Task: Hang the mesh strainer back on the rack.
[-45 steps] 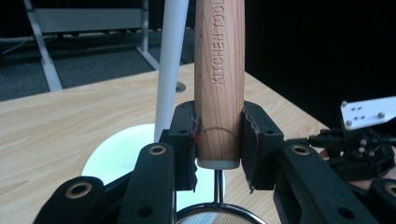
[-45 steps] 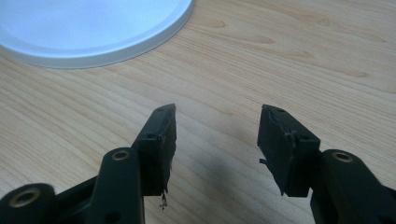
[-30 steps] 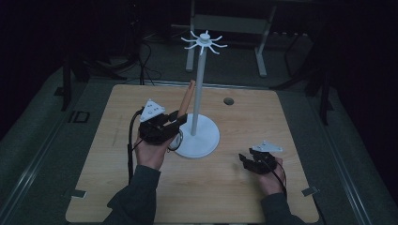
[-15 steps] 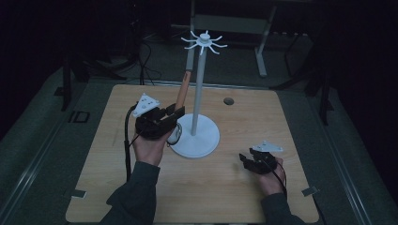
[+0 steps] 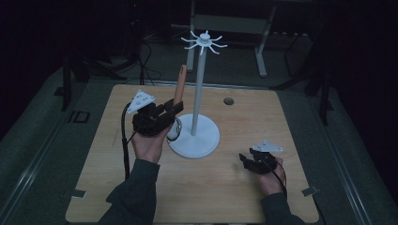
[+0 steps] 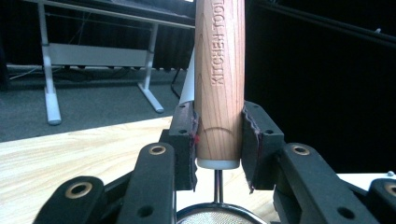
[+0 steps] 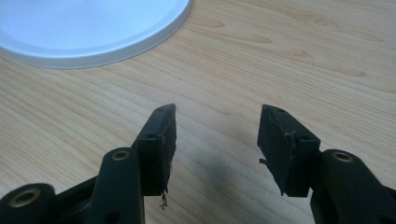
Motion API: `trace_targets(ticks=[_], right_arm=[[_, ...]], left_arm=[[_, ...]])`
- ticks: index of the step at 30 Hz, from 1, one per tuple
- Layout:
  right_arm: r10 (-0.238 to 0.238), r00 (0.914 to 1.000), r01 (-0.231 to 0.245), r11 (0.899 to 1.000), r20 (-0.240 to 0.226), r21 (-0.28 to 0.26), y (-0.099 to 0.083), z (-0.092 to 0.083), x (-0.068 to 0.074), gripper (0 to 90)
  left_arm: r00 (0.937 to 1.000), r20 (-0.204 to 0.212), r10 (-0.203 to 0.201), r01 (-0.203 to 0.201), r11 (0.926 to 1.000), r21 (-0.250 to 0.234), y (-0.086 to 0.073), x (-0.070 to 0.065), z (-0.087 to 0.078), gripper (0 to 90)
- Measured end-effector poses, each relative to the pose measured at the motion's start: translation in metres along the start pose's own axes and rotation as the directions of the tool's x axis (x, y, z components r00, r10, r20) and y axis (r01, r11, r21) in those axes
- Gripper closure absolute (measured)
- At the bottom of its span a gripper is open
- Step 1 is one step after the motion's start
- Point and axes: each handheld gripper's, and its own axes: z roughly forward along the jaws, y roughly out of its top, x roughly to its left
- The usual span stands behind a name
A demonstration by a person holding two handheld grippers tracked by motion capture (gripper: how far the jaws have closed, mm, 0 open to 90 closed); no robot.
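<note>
Jaws of our left gripper (image 6: 218, 140) clamp the wooden handle (image 6: 219, 79) of a small strainer (image 5: 174, 130), holding it upright just beside the white hook stand (image 5: 197, 117). Our right gripper (image 7: 215, 135) rests low over the table (image 5: 234, 197), its jaws apart with nothing between them, near the stand's round base.
</note>
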Motion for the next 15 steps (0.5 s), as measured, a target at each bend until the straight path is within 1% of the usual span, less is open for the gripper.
trace_targets(ticks=[7, 11, 13, 15], right_arm=[[-0.001, 1.0000, 0.001, 1.000, 0.000, -0.002, 0.0001, -0.0001, -0.0001, 46.8], [-0.002, 1.0000, 0.002, 1.000, 0.000, -0.002, 0.0000, -0.0003, -0.0006, 46.8], [-0.001, 1.0000, 0.001, 1.000, 0.000, -0.003, 0.0000, -0.0005, -0.0008, 46.8], [-0.001, 1.0000, 0.001, 1.000, 0.000, -0.003, 0.0001, -0.0007, -0.0007, 46.8]], left_arm=[[1.0000, 0.008, 0.001, -0.001, 0.9999, -0.013, 0.0038, -0.0019, 0.0003, 68.9], [0.9998, 0.015, 0.009, -0.009, 0.9995, -0.029, 0.0059, -0.0038, 0.0004, 69.0], [0.9998, 0.015, 0.009, -0.009, 0.9995, -0.032, 0.0063, -0.0037, 0.0003, 68.9], [0.9999, 0.014, -0.001, 0.001, 0.9991, -0.042, 0.0074, -0.0032, -0.0003, 69.0]])
